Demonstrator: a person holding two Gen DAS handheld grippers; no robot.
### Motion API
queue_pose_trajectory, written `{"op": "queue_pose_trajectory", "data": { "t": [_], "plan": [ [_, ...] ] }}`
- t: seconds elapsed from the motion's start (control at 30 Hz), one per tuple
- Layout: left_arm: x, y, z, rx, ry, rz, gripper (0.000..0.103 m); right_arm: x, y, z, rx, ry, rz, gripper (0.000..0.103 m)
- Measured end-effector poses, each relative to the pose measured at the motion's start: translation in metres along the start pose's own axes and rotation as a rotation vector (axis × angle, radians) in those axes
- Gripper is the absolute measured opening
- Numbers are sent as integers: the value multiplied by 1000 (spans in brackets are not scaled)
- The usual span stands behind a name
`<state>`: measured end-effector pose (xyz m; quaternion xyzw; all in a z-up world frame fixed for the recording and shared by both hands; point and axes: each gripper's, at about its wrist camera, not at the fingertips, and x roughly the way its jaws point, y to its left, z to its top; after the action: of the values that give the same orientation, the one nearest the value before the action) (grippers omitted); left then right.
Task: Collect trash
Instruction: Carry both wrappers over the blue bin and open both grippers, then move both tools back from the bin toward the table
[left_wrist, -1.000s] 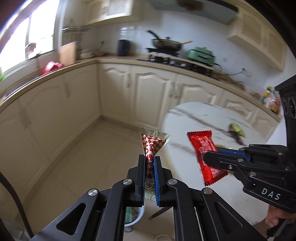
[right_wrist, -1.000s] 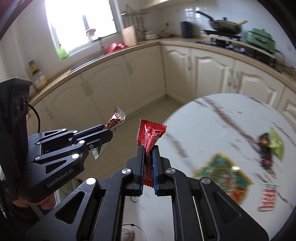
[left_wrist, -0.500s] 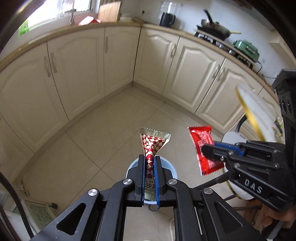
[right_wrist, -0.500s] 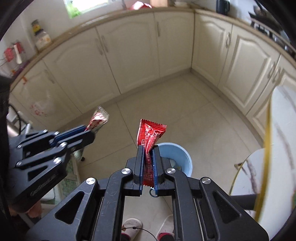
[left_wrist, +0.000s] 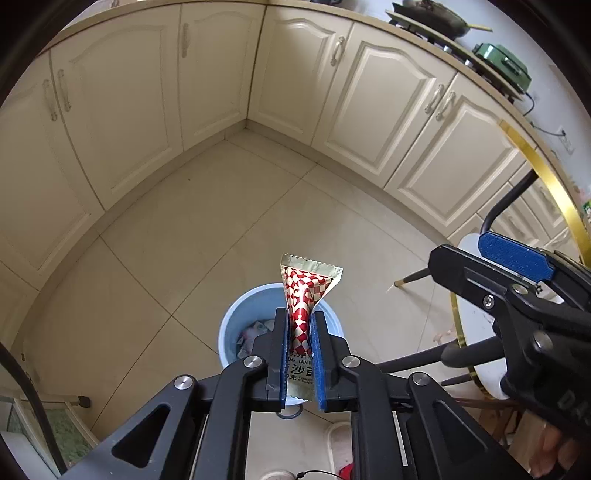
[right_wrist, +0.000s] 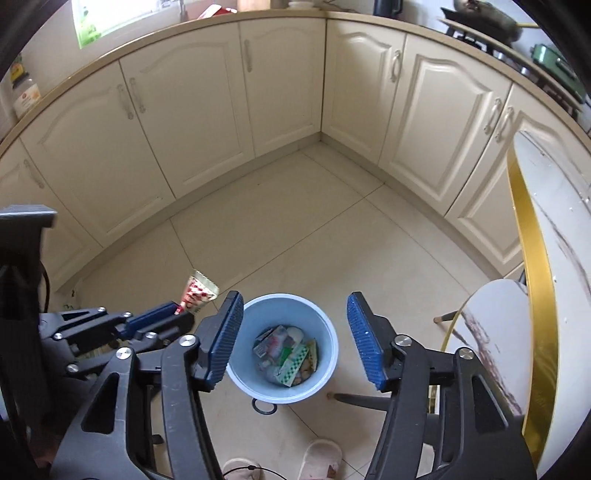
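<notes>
You see a pale tile floor (right_wrist: 295, 229). A blue bin (right_wrist: 328, 373) stands on it with trash inside. A small dark ring (right_wrist: 263, 407) lies on the floor just beside the bin. Chair legs (right_wrist: 362, 398) stand near it too.

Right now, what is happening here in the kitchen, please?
A person holds a two-finger tool in each hand over a round light-blue plastic bin on the tiled floor, collecting trash. The right tool is opening with nothing between its blue pads, directly above the bin, which already holds several wrappers. The left tool has a red-and-white checkered snack wrapper between its pads and is starting to open.
</notes>
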<state>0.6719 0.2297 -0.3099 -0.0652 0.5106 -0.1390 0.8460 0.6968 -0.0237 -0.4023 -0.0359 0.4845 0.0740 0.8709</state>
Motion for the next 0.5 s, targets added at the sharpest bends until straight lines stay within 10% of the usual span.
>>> {"op": "queue_pose_trajectory", "data": {
  "t": [0.1,0.23,0.5],
  "plan": [
    [4,-5,11,-16,9,14,15,-1,-7,1,23,-2,13,58],
    [-8,-10,13,-41,-15,57,66,-3,-11,1,40,-3,25,61],
    [-62,1,14,-99,-66,156,70,-30,-5,-4,36,-25,81,64]
  ]
}}
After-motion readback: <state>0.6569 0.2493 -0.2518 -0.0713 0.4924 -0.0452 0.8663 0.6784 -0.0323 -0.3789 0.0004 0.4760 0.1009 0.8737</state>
